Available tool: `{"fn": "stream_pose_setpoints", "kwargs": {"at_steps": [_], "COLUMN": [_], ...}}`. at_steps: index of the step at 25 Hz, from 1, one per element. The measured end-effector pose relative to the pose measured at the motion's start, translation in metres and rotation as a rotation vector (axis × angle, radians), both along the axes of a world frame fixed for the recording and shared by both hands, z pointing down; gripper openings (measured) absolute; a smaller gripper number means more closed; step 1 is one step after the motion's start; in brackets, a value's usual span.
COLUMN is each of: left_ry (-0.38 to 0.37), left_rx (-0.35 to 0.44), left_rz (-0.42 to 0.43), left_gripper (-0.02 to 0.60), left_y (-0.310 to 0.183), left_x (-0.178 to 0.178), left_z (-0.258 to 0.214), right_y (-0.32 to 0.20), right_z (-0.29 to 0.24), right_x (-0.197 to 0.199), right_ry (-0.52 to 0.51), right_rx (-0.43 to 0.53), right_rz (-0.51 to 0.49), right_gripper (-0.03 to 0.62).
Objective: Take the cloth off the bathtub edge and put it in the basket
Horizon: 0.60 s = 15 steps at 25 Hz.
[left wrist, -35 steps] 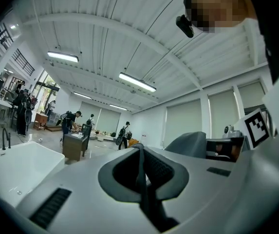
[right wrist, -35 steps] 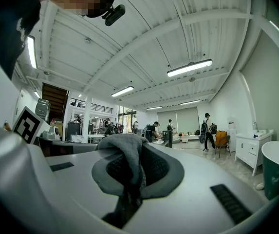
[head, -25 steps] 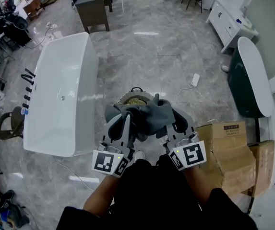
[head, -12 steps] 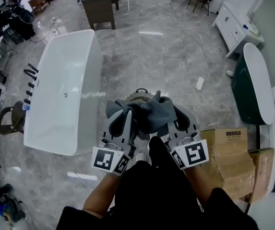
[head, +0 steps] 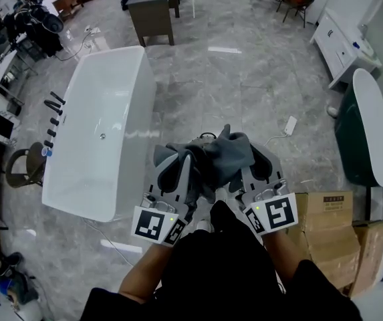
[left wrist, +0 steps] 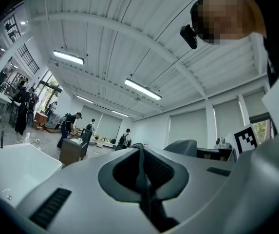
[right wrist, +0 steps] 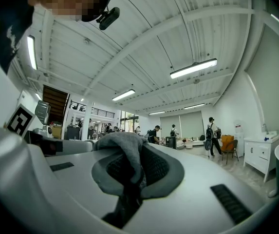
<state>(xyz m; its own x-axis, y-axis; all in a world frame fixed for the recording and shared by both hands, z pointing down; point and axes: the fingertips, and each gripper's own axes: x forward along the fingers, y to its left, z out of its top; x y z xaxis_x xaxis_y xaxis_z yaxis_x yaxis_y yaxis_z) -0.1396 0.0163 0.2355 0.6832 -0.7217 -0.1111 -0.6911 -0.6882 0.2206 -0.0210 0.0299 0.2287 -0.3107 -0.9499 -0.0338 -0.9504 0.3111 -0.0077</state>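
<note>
A grey cloth (head: pixel 212 158) hangs bunched between my two grippers, held up in front of the person. My left gripper (head: pixel 186 169) is shut on its left part; in the left gripper view a thin dark fold of cloth (left wrist: pixel 142 177) is pinched between the jaws. My right gripper (head: pixel 248 164) is shut on the right part, and the cloth (right wrist: pixel 122 147) drapes over its jaws. Under the cloth only a sliver of the basket's rim (head: pixel 206 136) shows on the floor. The white bathtub (head: pixel 101 132) stands to the left.
Cardboard boxes (head: pixel 325 223) sit at the right by the person's side. A dark green tub with a white rim (head: pixel 363 129) stands at the far right. A power strip (head: pixel 289 124) with its cable lies on the grey floor. A dark cabinet (head: pixel 152 9) stands beyond the bathtub.
Both grippers have carried the cloth forward together. The basket, whose rim showed above the cloth before, is now almost wholly hidden beneath it.
</note>
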Motion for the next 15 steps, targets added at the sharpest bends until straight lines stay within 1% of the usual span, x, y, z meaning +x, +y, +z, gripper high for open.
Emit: {"fn": "stream_pose_setpoints", "kwargs": {"at_steps": [9, 15], "left_ry": [-0.005, 0.002], "left_rx": [0.024, 0.017], "left_rz": [0.001, -0.006], "left_gripper": [0.023, 0.023], "left_y": [-0.043, -0.069], "left_x": [0.032, 0.046], "left_z": [-0.015, -0.016], "right_y": [-0.043, -0.064], "right_z": [-0.008, -0.011], "right_x": [0.028, 0.041], "right_ry": [-0.018, -0.016], "right_rx": [0.012, 0.01], "right_rz": [-0.017, -0.022], "right_gripper": [0.04, 0.04]}}
